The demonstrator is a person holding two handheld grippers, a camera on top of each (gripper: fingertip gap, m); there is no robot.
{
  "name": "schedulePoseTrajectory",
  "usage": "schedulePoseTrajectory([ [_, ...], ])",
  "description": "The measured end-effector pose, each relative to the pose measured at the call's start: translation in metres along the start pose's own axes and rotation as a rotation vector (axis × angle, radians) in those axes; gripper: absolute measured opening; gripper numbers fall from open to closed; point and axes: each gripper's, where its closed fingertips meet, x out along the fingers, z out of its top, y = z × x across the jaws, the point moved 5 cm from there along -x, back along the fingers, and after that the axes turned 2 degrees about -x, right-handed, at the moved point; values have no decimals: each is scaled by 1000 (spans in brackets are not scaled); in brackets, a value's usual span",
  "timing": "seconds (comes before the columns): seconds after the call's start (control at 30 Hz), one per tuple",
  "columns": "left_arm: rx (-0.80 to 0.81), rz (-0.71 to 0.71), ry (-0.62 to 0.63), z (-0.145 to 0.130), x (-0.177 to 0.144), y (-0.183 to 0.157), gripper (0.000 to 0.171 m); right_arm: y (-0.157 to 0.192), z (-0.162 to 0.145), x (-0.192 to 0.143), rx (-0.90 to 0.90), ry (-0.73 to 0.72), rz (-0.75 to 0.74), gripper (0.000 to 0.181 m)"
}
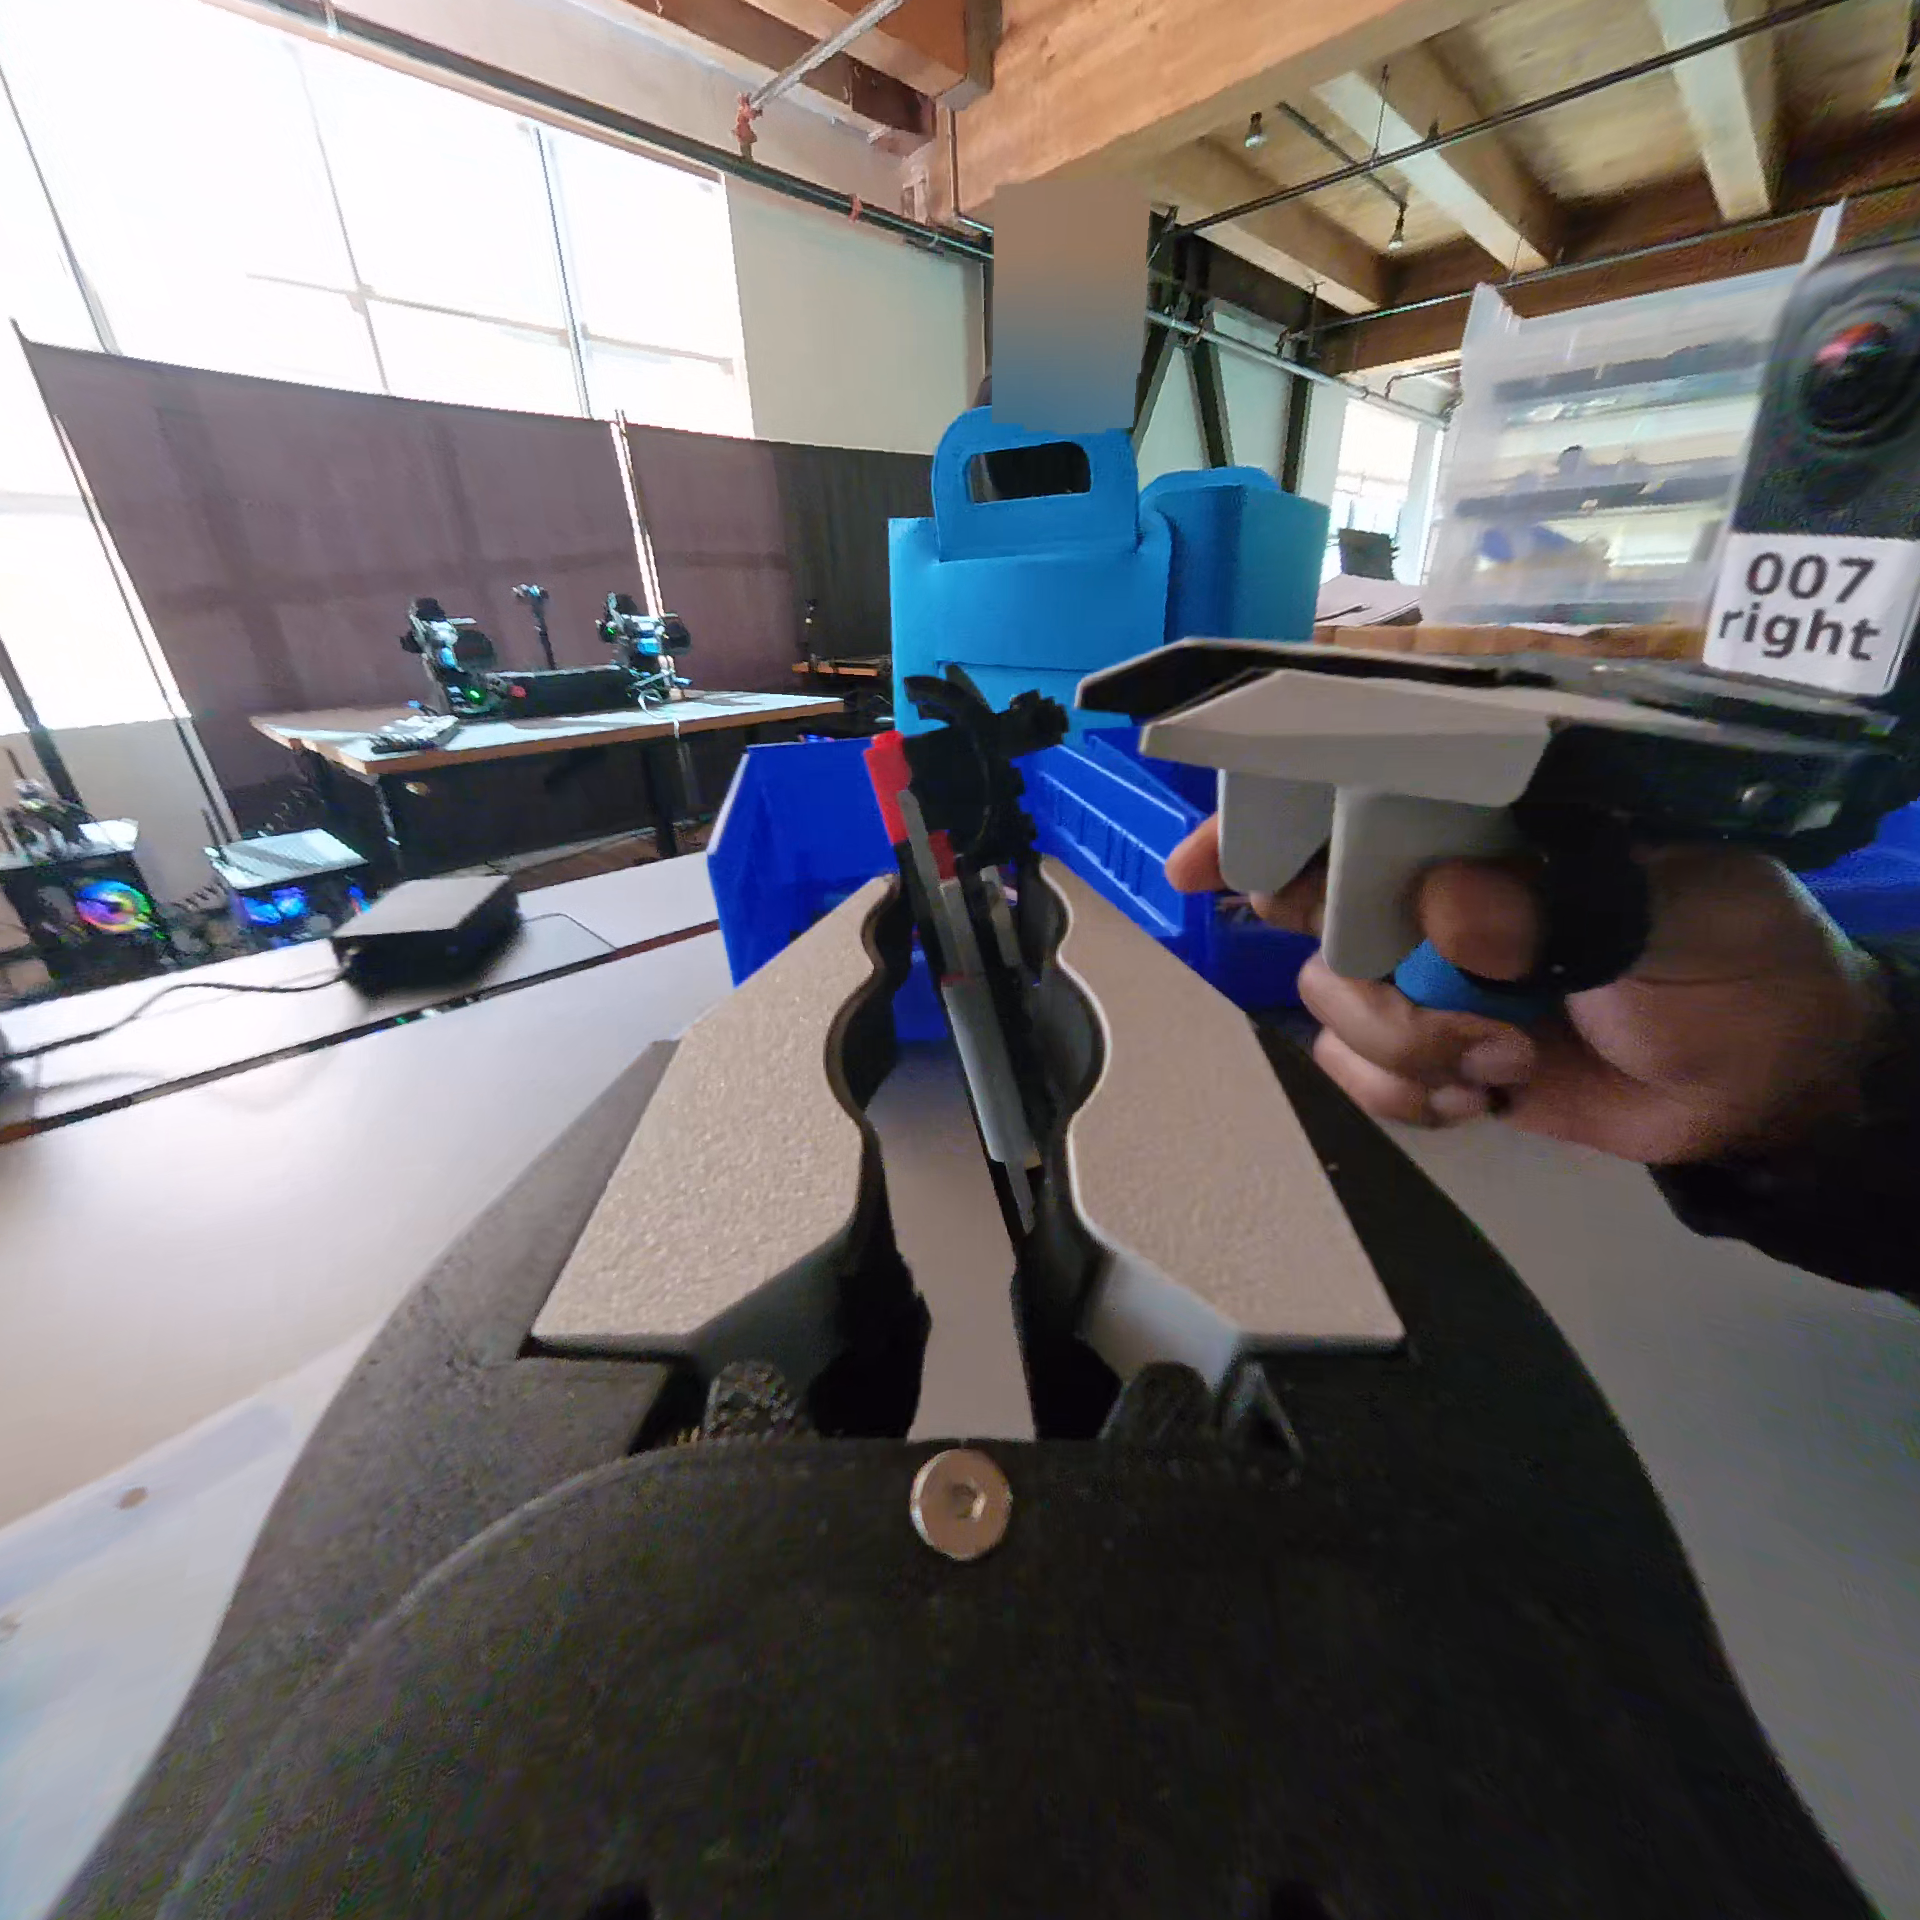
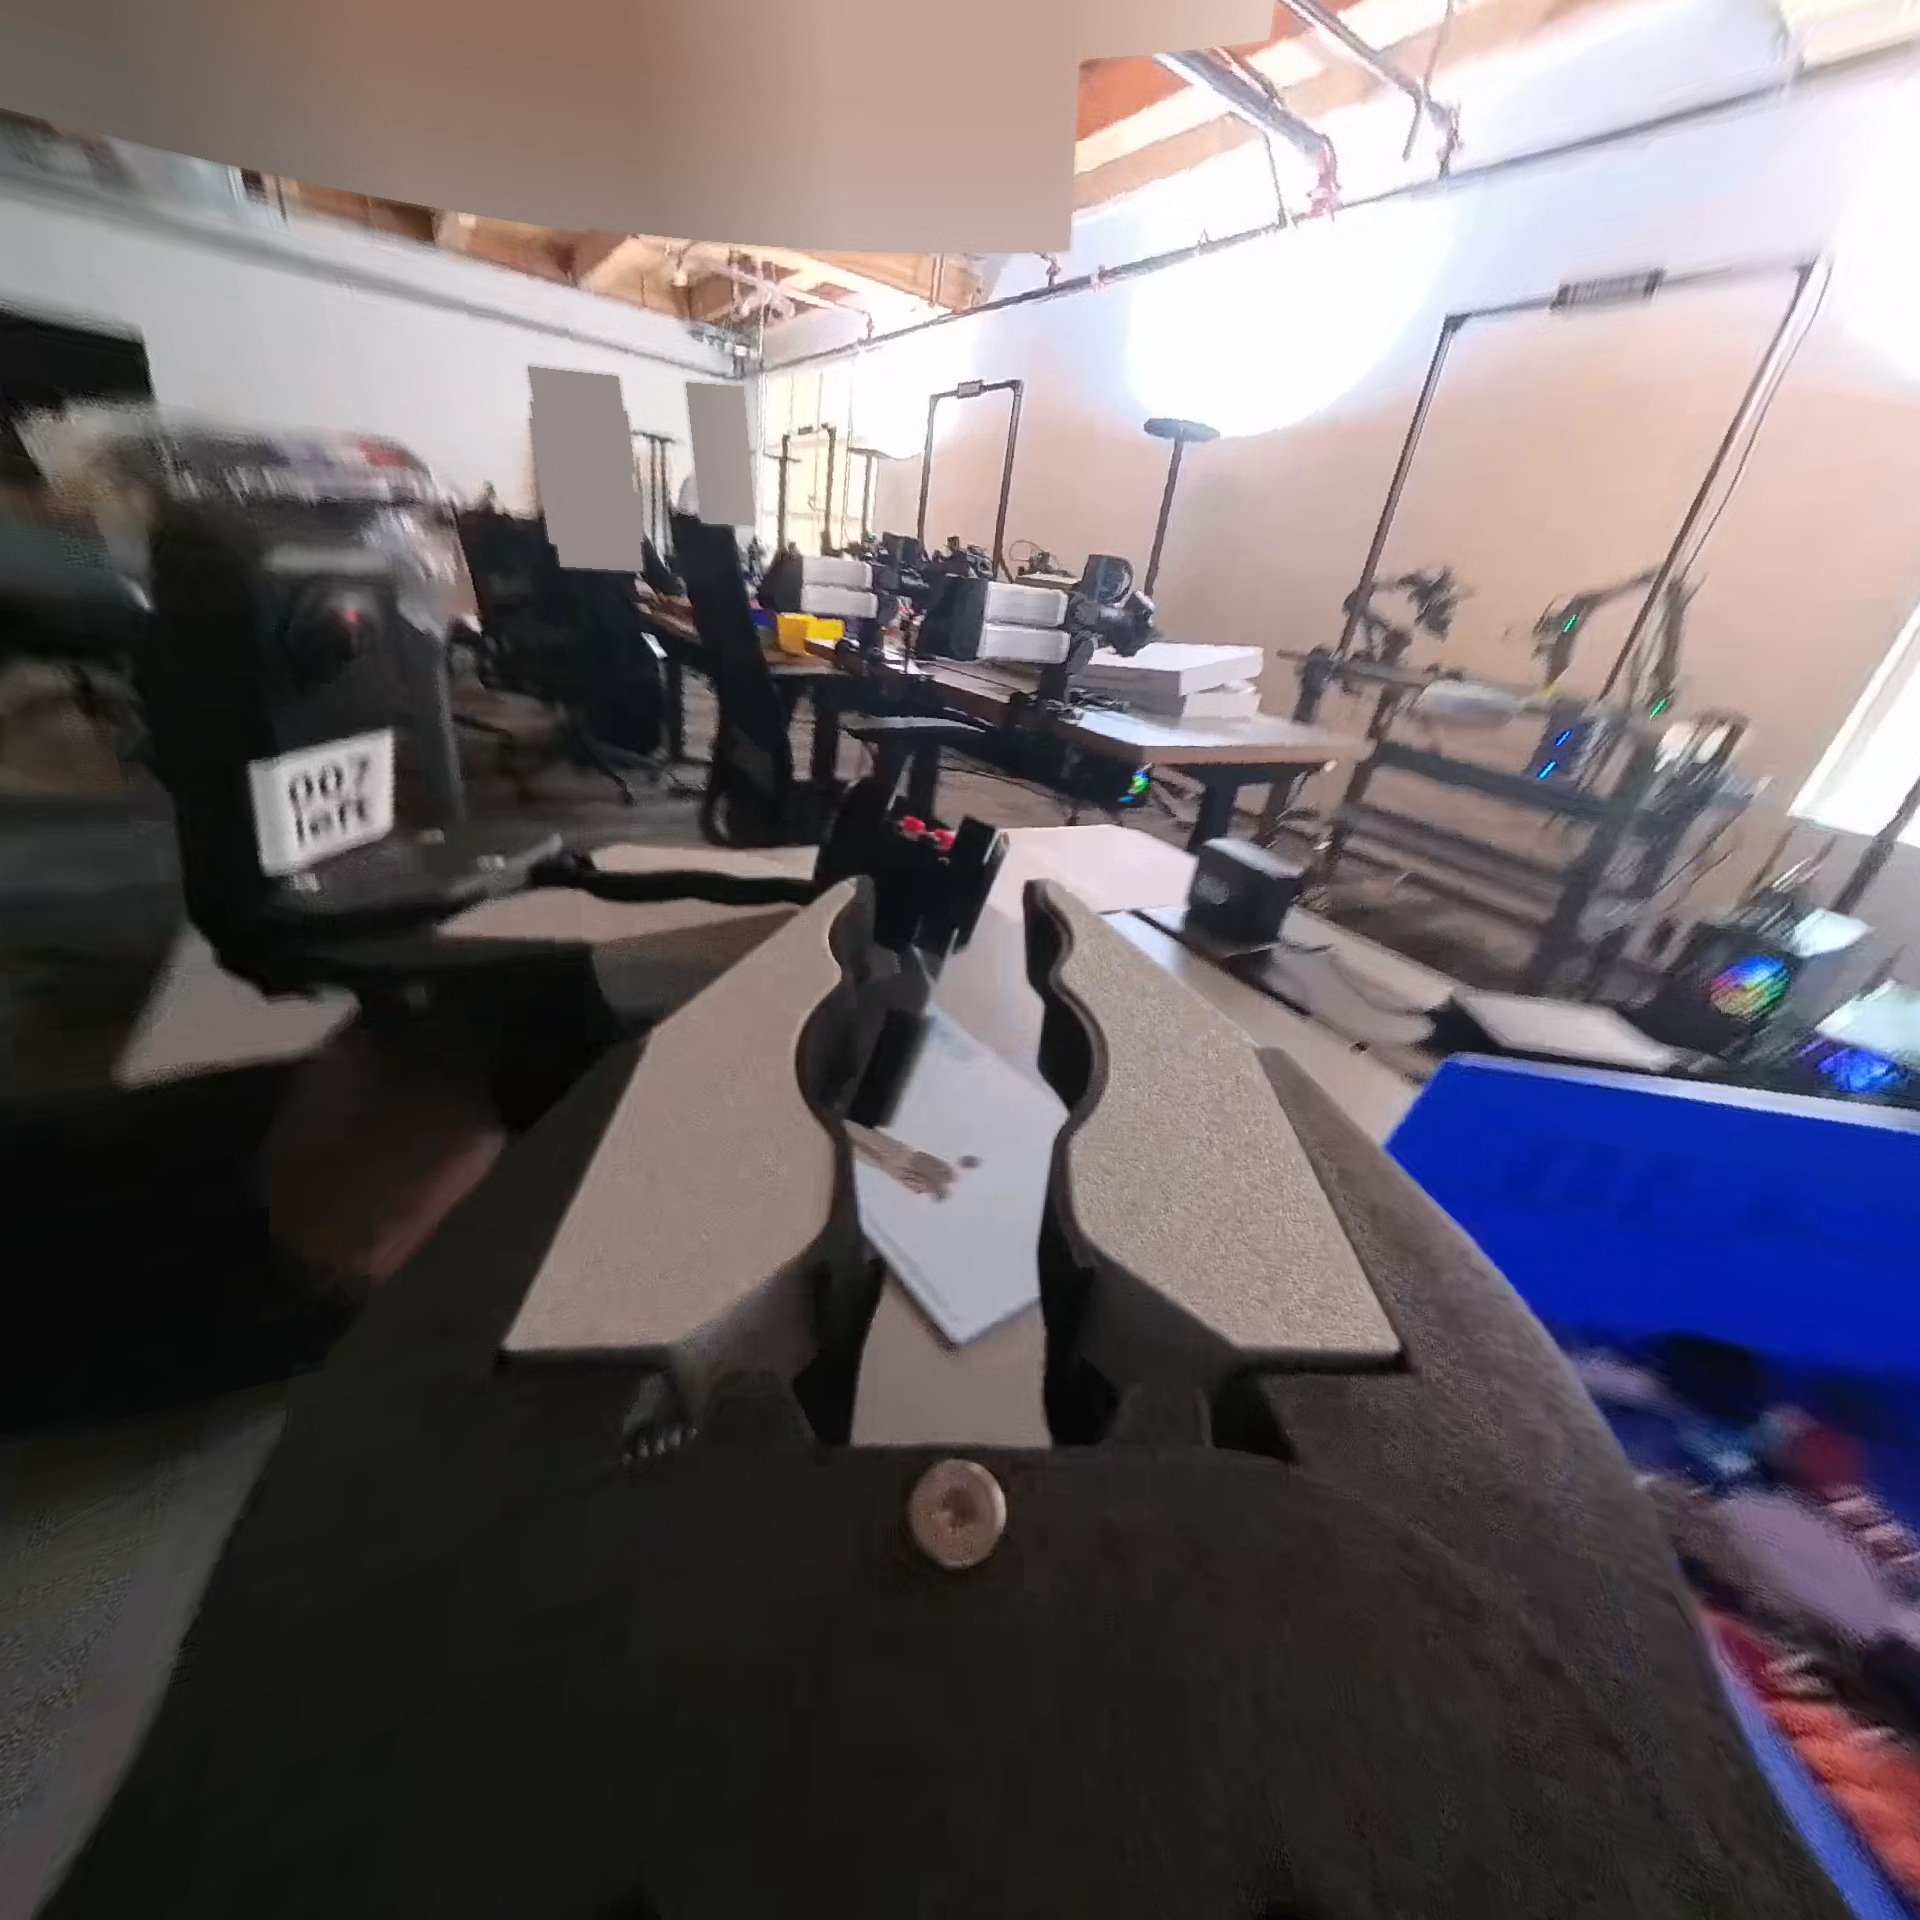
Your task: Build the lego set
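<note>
**Left claw grips lego build, right claw close by**

Left wrist view: left claw [image 1: 971, 940] is clamped on a slim lego build [image 1: 951, 914], black and grey w/ red bits. The build stands nearly upright between the two grey fingers [image 1: 748, 1101], top poking out past the tips toward 12 o'clock, w/ a black gear-like part at its head. At 2–3 o'clock the right claw [image 1: 1117, 712] comes in sideways, held by a hand [image 1: 1621, 1029] on a grey and blue grip. Its tips sit just beside the top of the build; touching or not, can't tell. Behind the build, approx 12–1 o'clock, blue bins [image 1: 1122, 831] and a blue foam block [image 1: 1039, 582]. A small black box [image 1: 431, 925] w/ a cable sits on the grey table [image 1: 260, 1195] at 9–10 o'clock.

Right wrist view (blurry): right claw [image 2: 940, 894] has a clear gap between its fingers [image 2: 1174, 1174], nothing pinched across it, so it reads as open. The lego build [image 2: 920, 883] sits at 12 o'clock by the left fingertip, red studs on top. Left claw's body [image 2: 312, 727] fills 9–10 o'clock. A white sheet [image 2: 966, 1226] lies on the table below the gap. Blue bin [image 2: 1662, 1195] at 3–4 o'clock.
</note>
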Motion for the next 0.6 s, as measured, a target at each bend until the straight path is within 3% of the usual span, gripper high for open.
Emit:
schedulePoseTrajectory([
  [0.3, 1, 61, 77, -4, 1, 4, 19, 12, -5, 9, -844, 133, 32, 20],
  [0.43, 60, 114, 132, -5, 1, 3, 19, 13, -11, 16, -1017, 172, 48, 20],
  [0.6, 86, 146, 163, -8, -1, 2, 19, 14, -9, 20, -1110, 175, 70, 18],
])
